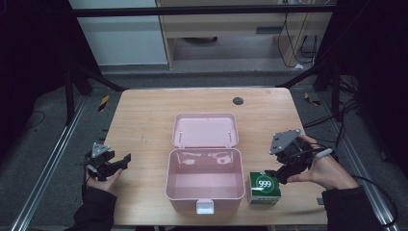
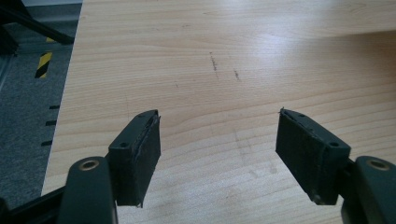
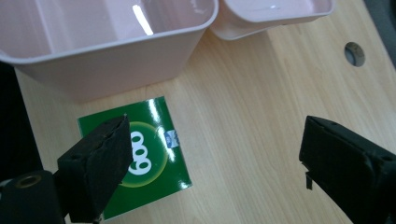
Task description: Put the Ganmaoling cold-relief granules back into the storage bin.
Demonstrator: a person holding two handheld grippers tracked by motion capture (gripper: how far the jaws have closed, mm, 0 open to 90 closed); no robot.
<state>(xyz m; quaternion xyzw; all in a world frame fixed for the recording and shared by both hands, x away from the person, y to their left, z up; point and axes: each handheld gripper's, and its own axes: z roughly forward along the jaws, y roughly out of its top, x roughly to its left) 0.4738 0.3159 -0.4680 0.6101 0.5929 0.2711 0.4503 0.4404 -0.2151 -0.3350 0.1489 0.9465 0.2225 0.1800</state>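
High view first: pink box (image 1: 204,180) open mid-table, lid (image 1: 205,130) flat behind it, green carton (image 1: 264,187) standing just right of the box wall. Right gripper (image 1: 283,174) poised directly over that carton, jaws spread wide, nothing held. Left gripper (image 1: 115,162) parked well off to the far side, jaws likewise apart over bare table (image 2: 224,56). Nearer hand, clearly: the right. Carton squarish, no obvious long axis.
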